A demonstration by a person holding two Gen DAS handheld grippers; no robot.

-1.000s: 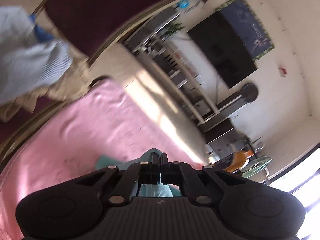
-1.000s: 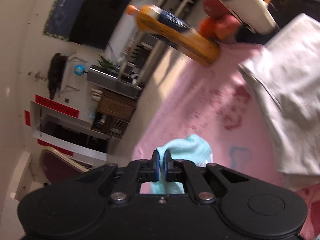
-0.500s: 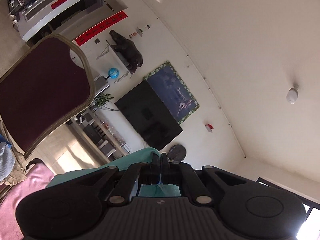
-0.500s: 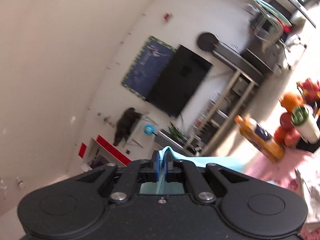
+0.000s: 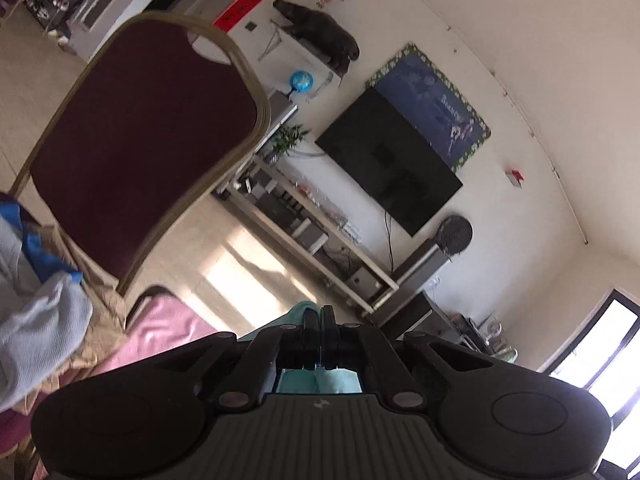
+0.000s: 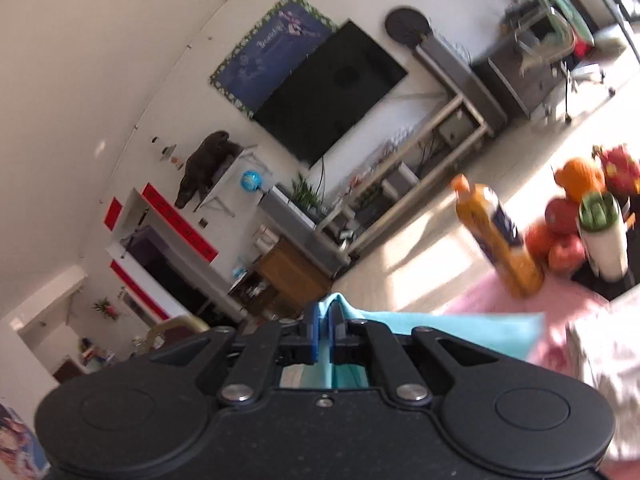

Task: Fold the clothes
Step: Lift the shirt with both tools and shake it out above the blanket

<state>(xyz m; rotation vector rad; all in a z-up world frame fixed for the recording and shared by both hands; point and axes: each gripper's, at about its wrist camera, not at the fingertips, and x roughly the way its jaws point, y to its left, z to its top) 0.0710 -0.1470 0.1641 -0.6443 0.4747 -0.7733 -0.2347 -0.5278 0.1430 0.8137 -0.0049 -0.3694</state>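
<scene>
Pinching teal cloth [image 6: 440,326], both tongs [image 5: 319,316] [image 6: 324,316]

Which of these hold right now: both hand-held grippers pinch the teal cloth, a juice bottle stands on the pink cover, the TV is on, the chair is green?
1. The left hand-held gripper is shut on the teal cloth. True.
2. The right hand-held gripper is open. False: it is shut on the cloth.
3. An orange bottle stands on the pink cover. True.
4. The TV shows a picture. False: its screen is dark.
5. The chair is green. False: it is dark red.
</scene>
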